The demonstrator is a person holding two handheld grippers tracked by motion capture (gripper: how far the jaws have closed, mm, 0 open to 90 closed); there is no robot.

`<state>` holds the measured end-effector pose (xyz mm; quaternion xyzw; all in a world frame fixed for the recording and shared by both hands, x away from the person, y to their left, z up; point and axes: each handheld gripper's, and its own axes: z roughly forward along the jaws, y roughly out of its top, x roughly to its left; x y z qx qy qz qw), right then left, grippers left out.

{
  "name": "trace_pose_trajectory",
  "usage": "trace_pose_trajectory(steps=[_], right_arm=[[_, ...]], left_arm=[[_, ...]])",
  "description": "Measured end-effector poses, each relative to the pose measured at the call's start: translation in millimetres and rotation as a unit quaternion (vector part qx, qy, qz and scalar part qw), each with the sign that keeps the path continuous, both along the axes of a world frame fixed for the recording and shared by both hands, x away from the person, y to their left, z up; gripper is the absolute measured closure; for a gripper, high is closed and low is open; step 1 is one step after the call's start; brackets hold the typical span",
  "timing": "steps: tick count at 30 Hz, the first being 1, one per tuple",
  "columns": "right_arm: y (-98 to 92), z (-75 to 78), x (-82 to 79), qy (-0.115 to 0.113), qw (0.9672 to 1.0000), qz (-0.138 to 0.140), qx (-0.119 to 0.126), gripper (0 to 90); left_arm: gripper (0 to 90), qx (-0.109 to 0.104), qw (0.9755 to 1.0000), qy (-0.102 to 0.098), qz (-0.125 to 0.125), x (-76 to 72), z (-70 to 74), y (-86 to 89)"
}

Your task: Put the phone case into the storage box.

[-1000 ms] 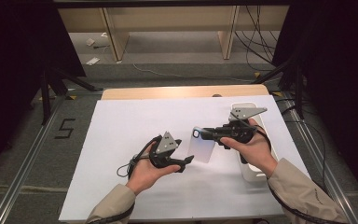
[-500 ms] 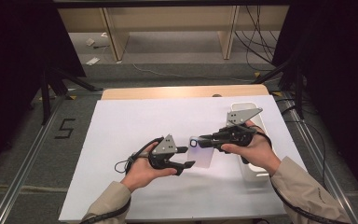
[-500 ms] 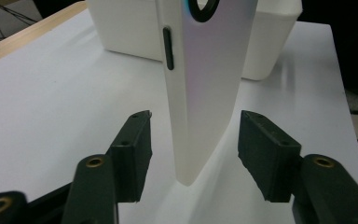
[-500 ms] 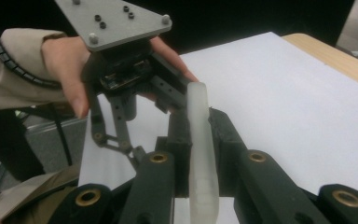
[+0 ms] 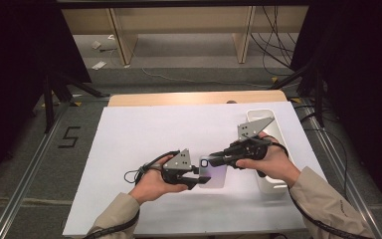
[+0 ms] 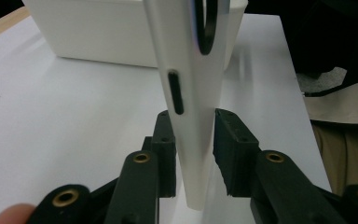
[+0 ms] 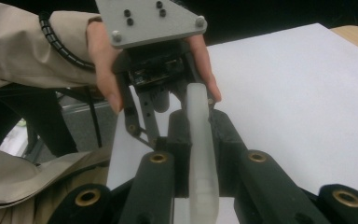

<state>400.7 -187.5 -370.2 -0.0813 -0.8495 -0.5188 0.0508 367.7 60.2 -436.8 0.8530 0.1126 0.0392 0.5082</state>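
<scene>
A pale, translucent white phone case hangs just above the white sheet between both grippers. My right gripper comes from the right and is shut on one end of the case, pads pressed on both faces. My left gripper reaches from the left. Its jaws have just been closing, and its pads now touch both faces of the case, seen edge-on with a side button slot. Beyond the case in the right gripper view is the left hand with the grey plate of its gripper.
A white sheet covers the table, with a wooden edge at the back. A white oblong tray lies at the right under the right hand, and is a white wall in the left gripper view. Cables trail from both grippers.
The right gripper has brought the case down and leftward into the left gripper's jaws. Those jaws have narrowed onto the case. The left hand has hardly shifted.
</scene>
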Motion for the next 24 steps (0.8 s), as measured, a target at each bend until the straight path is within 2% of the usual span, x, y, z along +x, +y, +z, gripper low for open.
trace_pose_trajectory(steps=[3, 5, 6, 10, 12, 14, 17, 21, 24], right_arm=[[0.1, -0.2, 0.0, 0.003, 0.9999, 0.011, 0.006, 80.9], [-0.1, -0.1, 0.2, 0.007, 0.9997, 0.021, 0.011, 78.2], [0.0, 0.1, 0.2, 0.007, 0.9996, 0.024, 0.014, 76.6], [-1.6, 0.6, 1.3, 0.003, 0.9997, 0.017, 0.019, 71.3], [-3.0, 1.1, 2.4, -0.004, 0.9997, -0.001, 0.023, 63.8], [-4.1, 1.7, 3.1, -0.018, 0.9992, -0.024, 0.028, 51.6], [-4.9, 1.4, 4.7, -0.036, 0.9965, -0.065, 0.038, 33.6], [-5.6, 1.8, 5.2, -0.049, 0.9927, -0.097, 0.053, 21.0], [-6.7, 3.0, 5.7, -0.057, 0.9884, -0.124, 0.066, 16.3]], left_arm=[[73.7, 0.003, 0.9999, 0.004, -0.009, -0.2, 1.2, 0.5], [79.5, 0.001, 0.9999, 0.006, -0.01, -0.3, 1.6, 1.1], [79.5, 0.0, 0.9999, 0.009, -0.012, -0.6, 2.0, 1.1], [80.3, -0.003, 0.9998, 0.021, -0.002, -1.0, 4.9, 0.7], [80.5, -0.006, 0.9996, 0.027, 0.009, -0.4, 6.7, 1.6], [80.5, -0.002, 0.9995, 0.027, 0.017, -0.4, 8.2, 2.2], [80.5, 0.003, 0.9989, 0.026, 0.04, -0.9, 10.6, 1.5], [80.5, 0.009, 0.9968, 0.015, 0.078, -2.5, 16.9, -0.9], [80.4, 0.009, 0.9941, 0.012, 0.107, -3.4, 20.7, -2.4]])
